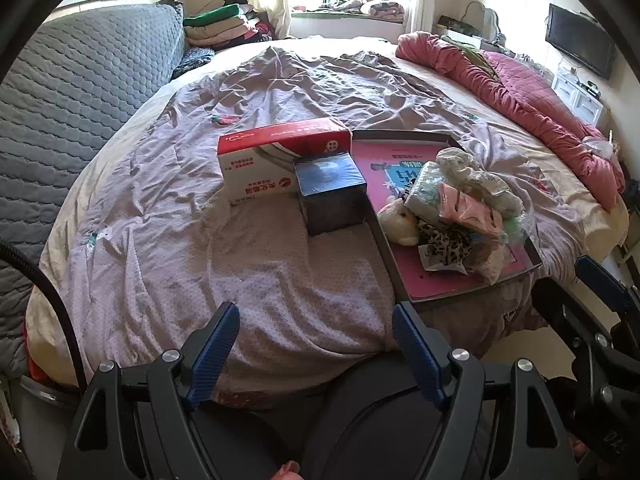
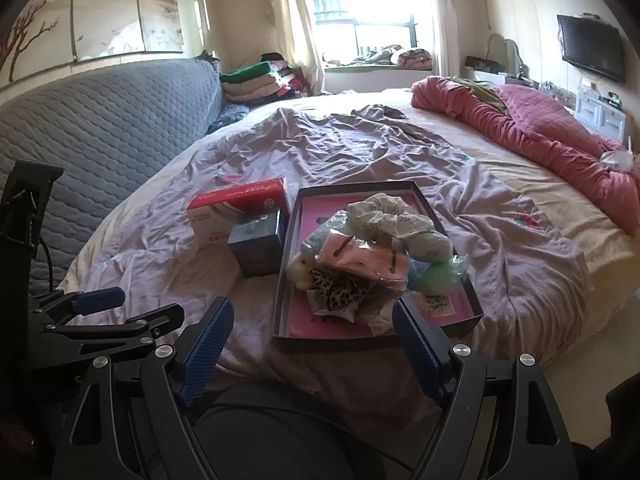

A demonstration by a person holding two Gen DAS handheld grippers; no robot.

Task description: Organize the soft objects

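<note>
A shallow dark tray with a pink lining [image 1: 404,276] [image 2: 474,304] lies on the bed and holds a pile of soft things: a pink packet [image 1: 468,206] [image 2: 360,258], a leopard-print cloth [image 1: 444,246] [image 2: 340,294], a cream plush toy [image 1: 396,220] [image 2: 298,272] and pale floral cloth [image 1: 480,178] [image 2: 396,216]. My left gripper [image 1: 316,332] is open and empty, above the near bed edge, left of the tray. My right gripper [image 2: 314,328] is open and empty, just in front of the tray's near edge. Each gripper shows at the other view's side.
A red and white box [image 1: 276,156] [image 2: 236,208] and a small dark cube box [image 1: 332,192] [image 2: 258,246] stand left of the tray on the wrinkled lilac sheet [image 1: 280,92]. A rolled pink quilt [image 1: 520,92] lies at the right, a grey quilted headboard [image 1: 60,92] at the left.
</note>
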